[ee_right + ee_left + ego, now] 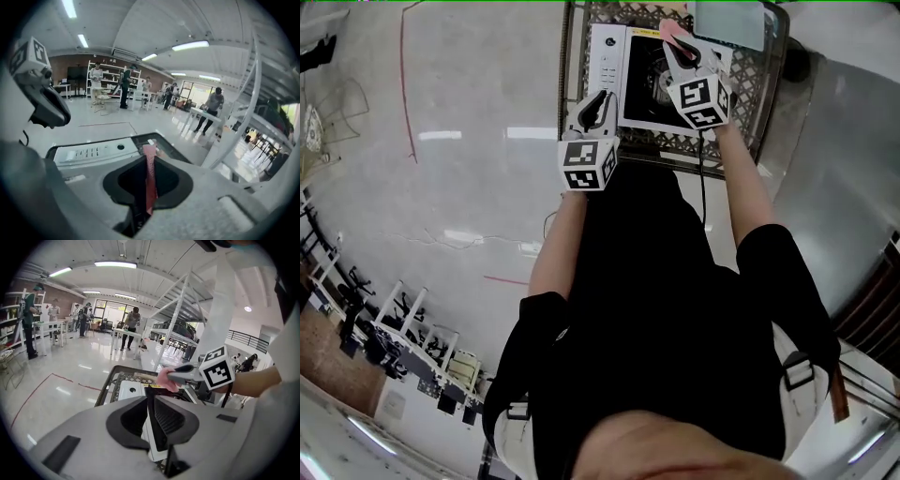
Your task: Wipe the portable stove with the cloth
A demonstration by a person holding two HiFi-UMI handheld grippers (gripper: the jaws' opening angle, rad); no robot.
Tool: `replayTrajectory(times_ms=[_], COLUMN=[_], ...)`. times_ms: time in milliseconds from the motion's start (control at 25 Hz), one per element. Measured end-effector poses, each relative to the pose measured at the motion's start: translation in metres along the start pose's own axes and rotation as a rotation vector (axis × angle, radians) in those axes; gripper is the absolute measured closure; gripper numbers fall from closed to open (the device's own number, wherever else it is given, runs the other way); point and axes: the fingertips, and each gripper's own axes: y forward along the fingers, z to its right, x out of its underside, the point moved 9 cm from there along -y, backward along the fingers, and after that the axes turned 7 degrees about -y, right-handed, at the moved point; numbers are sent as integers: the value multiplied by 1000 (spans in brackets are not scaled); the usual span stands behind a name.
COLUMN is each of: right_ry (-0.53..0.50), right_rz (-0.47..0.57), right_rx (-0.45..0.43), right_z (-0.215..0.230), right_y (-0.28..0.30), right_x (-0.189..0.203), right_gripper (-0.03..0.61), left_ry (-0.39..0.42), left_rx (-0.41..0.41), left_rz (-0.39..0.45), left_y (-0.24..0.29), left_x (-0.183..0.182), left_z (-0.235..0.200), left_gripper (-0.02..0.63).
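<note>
Lowest in the head view is the person's black-clad torso, with both forearms reaching up the frame. Above it, left of centre, the left gripper (592, 111) hovers at the stove's near left corner. Its own view shows the dark jaws pressed together with nothing between them.

Further up and to the right, the right gripper (680, 52) pinches the pink cloth (673, 33). In that gripper's view the cloth shows as a thin folded strip clamped upright between the jaws.

Under both lies the white portable stove with a dark burner well (609, 70), sitting on a dark wire-mesh cart (750, 103) at the top centre of the frame. The cloth hangs over the far right part of the stove top. I cannot tell whether it touches the surface.

The step in hand looks like getting the cloth onto the stove top and sweeping it. Only a narrow fold sticks out past the jaws, so the gripper should tilt to lay that fold flat rather than drag plastic over the metal. Light, overlapping strokes toward the control panel would suit. The empty left gripper could press the stove's near edge so it does not slide on the mesh.
</note>
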Motion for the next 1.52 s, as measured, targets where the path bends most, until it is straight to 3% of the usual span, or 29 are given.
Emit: replayTrajectory(times_ms=[120, 320, 840, 1520], right_ry=[89, 200, 403, 406], right_rz=[-73, -99, -140, -174], right_rx=[-110, -172, -163, -157], right_z=[-29, -48, -74, -126], right_y=[11, 8, -17, -51], right_x=[20, 31, 45, 50], right_gripper=[549, 549, 549, 549], left_ry=[-16, -11, 17, 59], left_rx=[-18, -7, 85, 167], left_rz=[-14, -26, -50, -91], left_y=[-9, -9, -18, -35], left_x=[11, 12, 18, 33], left_z=[-5, -8, -14, -22], left_gripper=[568, 568, 568, 568])
